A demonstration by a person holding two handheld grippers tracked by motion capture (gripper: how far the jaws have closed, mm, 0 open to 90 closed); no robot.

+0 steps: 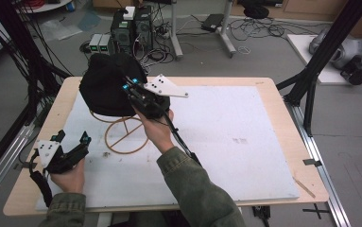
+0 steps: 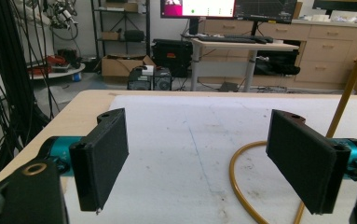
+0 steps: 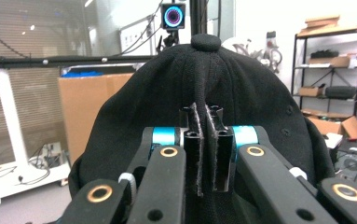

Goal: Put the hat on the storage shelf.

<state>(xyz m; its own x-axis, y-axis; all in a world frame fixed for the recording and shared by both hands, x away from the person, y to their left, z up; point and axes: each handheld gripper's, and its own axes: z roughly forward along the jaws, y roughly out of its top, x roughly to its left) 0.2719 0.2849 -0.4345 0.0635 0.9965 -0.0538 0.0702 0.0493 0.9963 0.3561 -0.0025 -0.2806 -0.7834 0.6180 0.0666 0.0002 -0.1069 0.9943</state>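
Right hand-held gripper (image 3: 206, 149) clamped on upright black cap (image 3: 241, 88); left hand-held gripper (image 2: 204, 158) agape.

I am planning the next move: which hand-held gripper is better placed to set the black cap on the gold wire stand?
Right. The right hand-held gripper is already shut on the black cap above the stand; the left hand-held gripper is open, off to the side.

Black cap (image 1: 104, 85) atop gold wire stand (image 1: 124, 135), right gripper (image 1: 132, 86) against it.

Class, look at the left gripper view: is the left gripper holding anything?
No: the left gripper stands open, with bare table between its jaws.
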